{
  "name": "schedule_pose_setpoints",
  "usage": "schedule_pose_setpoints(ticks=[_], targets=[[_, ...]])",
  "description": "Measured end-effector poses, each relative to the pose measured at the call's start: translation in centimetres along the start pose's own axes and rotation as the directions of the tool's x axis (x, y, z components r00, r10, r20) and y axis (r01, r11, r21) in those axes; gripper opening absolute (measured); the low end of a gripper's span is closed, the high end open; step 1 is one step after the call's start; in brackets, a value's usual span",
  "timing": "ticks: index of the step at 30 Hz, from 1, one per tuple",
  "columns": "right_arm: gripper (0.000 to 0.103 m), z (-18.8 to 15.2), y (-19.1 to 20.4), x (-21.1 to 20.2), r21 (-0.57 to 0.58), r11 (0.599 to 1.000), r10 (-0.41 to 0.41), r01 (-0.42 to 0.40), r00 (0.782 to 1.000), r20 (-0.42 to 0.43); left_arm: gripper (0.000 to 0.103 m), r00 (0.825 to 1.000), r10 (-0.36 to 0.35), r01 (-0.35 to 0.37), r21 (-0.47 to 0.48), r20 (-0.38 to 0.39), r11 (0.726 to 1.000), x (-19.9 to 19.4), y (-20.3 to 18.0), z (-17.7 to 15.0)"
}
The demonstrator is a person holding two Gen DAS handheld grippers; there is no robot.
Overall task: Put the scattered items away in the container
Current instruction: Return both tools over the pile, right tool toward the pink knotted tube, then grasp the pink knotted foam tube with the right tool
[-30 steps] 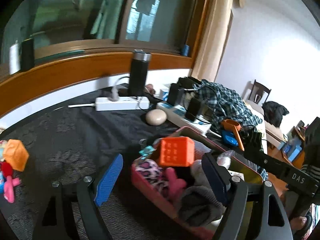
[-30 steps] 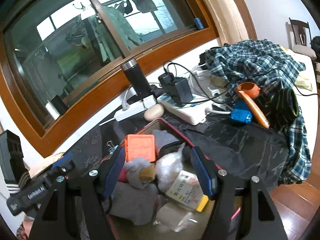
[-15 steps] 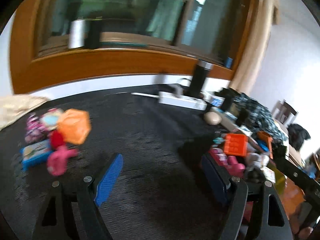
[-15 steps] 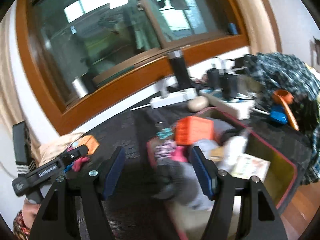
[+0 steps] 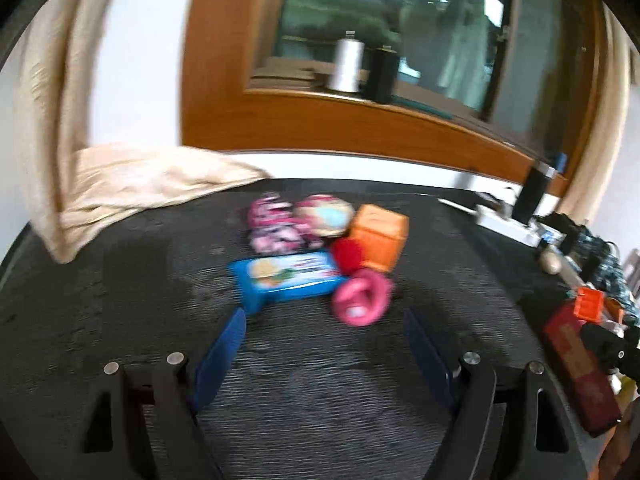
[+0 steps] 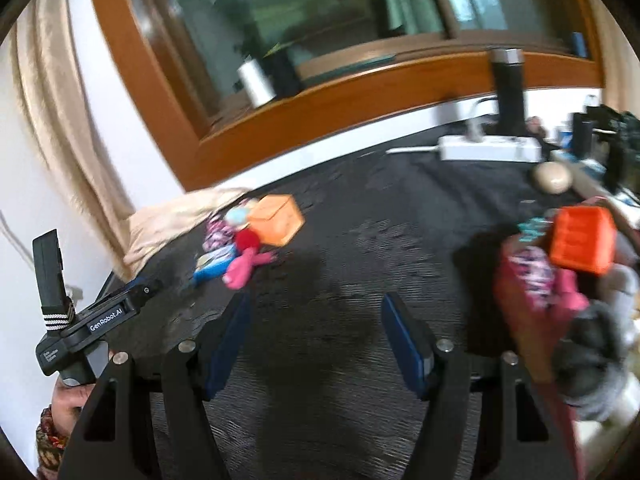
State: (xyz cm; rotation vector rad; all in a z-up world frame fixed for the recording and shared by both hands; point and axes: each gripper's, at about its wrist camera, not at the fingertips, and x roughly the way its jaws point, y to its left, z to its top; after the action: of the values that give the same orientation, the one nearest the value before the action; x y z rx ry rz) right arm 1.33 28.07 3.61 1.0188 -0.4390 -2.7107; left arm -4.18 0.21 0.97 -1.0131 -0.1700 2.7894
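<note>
The blue packet (image 5: 289, 277), long axis crosswise beside the pink toy (image 5: 362, 297), is faced just ahead by the wide-open, empty left hand-held gripper (image 5: 324, 344), nearer than the likewise open, empty right hand-held gripper (image 6: 318, 332).

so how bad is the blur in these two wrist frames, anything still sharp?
Left wrist view: the toy pile is smeared, the blue packet print unreadable, while the left tongs stay crisp; fisheye bends the window frame. Right wrist view: the container contents streak heavily at the right edge, and the right tongs remain sharp.
</note>
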Motion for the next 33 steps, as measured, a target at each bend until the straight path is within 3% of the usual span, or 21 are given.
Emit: schedule_pose_setpoints(ticks=[10, 20, 25, 28, 33], targets=[[0.071, 1.9, 5.1, 10.8, -0.015, 0.997, 0.07, -0.074, 0.975, -0.213, 0.083, 0.999, 0.041, -0.041, -0.079, 0.006, 0.996, 0.2, 4.1, -0.8], [0.067, 2.8, 8.3, 19.3, -0.051, 0.998, 0.008, -0.025, 0.953, -0.302, 0.083, 0.999, 0.037, -0.034, -0.146, 0.017, 0.989, -0.6, 5.7, -0.5], [0.059, 2.3, 9.1, 20.3, -0.121, 0.993, -0.04, 0.005, 0.957, -0.286, 0.083, 0.999, 0.046, -0.045, -0.156, 0.003, 0.987, -0.2, 6.0, -0.6], [0.044, 2.2, 9.0, 19.5, -0.138, 0.99, -0.046, 0.008, 0.961, -0.271, 0.083, 0.999, 0.054, -0.054, -0.151, -0.007, 0.987, 0.2, 5.9, -0.7], [0.042, 2.1, 8.6, 17.9, -0.155, 0.988, -0.047, 0.009, 0.967, -0.249, 0.083, 0.998, 0.065, -0.067, -0.141, -0.021, 0.988, 0.7, 5.9, -0.9]])
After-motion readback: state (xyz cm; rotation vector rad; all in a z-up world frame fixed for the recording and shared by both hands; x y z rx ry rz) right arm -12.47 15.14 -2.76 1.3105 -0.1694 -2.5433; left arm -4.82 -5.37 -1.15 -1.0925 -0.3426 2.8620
